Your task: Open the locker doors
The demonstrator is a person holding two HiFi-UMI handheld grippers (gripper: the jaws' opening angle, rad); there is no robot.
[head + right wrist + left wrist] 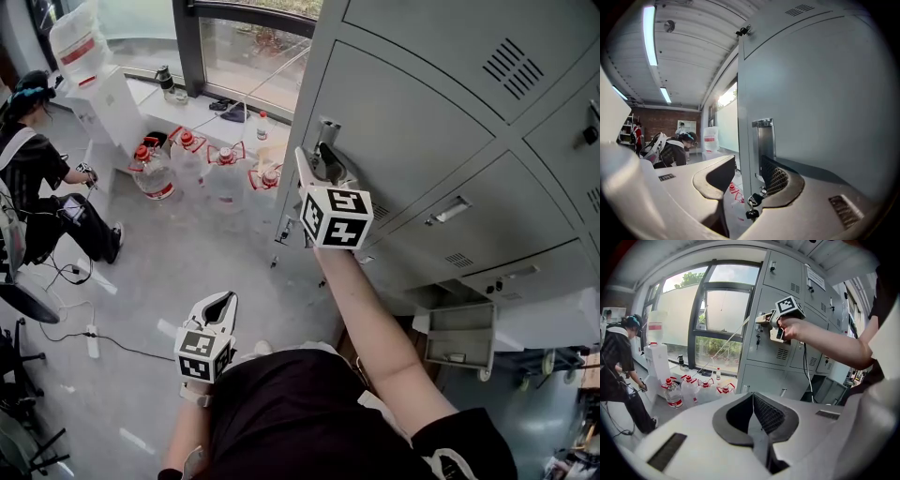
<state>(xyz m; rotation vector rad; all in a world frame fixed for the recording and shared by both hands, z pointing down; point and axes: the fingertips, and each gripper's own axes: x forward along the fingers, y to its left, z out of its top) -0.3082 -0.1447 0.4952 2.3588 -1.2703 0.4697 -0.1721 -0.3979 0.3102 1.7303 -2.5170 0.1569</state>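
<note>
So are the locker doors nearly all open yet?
Not yet. One low door looks already swung open. In hand: the right gripper has its jaws apart around the edge of a closed door, beside its handle and dangling key. The left gripper hangs back, jaws together, empty. Left to do: the other doors in view are all closed.

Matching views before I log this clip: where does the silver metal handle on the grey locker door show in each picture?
Head view: silver metal handle upper centre, just above the right gripper.
Left gripper view: upper centre, at that gripper's tip.
Right gripper view: centre, above the tongs.
Shared landmark: person in black clothing, left of it in all three.
</note>
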